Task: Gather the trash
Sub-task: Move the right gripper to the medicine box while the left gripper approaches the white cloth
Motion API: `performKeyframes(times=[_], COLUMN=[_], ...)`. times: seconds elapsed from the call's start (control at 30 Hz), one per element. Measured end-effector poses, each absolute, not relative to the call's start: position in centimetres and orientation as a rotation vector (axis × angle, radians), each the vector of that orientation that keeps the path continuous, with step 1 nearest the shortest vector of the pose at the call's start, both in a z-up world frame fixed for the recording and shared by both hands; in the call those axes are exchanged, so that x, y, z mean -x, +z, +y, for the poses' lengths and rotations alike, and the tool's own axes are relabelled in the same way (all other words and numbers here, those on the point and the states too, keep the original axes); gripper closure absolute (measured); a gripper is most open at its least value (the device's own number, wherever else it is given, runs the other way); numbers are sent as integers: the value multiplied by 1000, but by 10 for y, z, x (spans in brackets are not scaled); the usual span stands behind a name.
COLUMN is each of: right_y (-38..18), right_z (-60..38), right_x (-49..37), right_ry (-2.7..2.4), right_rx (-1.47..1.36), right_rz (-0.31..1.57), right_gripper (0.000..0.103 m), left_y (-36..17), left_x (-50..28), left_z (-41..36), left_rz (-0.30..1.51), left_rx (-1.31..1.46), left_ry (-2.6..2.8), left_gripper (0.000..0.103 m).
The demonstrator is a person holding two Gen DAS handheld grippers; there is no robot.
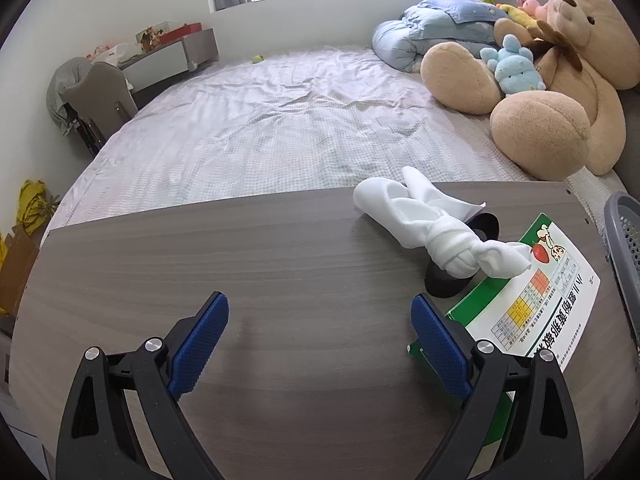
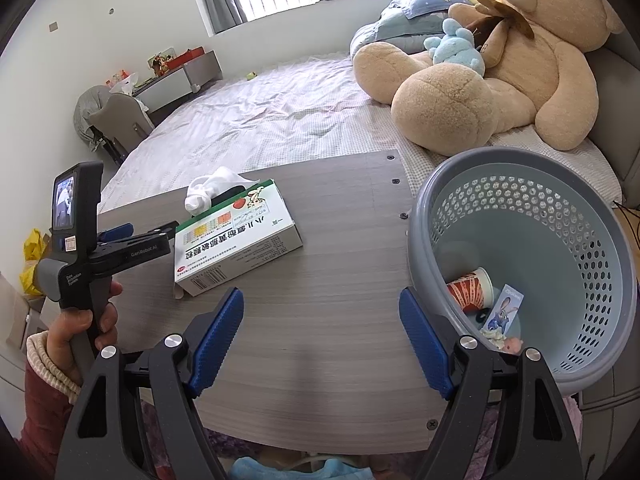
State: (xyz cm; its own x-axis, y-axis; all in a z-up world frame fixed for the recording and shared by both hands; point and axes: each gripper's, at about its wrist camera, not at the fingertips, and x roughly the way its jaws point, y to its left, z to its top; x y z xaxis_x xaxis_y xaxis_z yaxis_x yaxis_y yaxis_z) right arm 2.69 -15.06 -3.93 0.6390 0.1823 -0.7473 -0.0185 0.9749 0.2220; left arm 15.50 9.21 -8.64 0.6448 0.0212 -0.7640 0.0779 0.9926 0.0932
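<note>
A green and white medicine box (image 2: 236,240) lies on the grey wooden table (image 2: 320,340), also in the left wrist view (image 1: 532,304). A knotted white cloth (image 1: 424,228) lies over a black object (image 1: 448,284) just behind the box; it also shows in the right wrist view (image 2: 208,192). A grey perforated basket (image 2: 552,248) stands at the table's right end with a paper cup (image 2: 470,290), a card and scraps inside. My left gripper (image 1: 320,320) is open and empty, left of the box. My right gripper (image 2: 322,320) is open and empty, between box and basket.
Behind the table is a bed (image 1: 280,128) with a large teddy bear (image 2: 500,64), a blue plush (image 1: 514,66) and a blue quilt (image 1: 424,28). A chair (image 1: 100,96) and a shelf stand at the far left. The basket's rim (image 1: 624,240) shows at the right edge.
</note>
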Motion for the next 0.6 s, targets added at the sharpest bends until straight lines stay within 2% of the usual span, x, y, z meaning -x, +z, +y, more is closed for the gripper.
performKeyframes(times=[0.6], right_y=[-36], right_z=[-163], right_x=[-19], right_ry=[119], right_rx=[-239], right_rz=[850], right_gripper=[26], left_y=[-76], left_x=[-95], left_z=[46], left_rz=[851], left_rx=[-109], left_ry=[-166], left_gripper=[12])
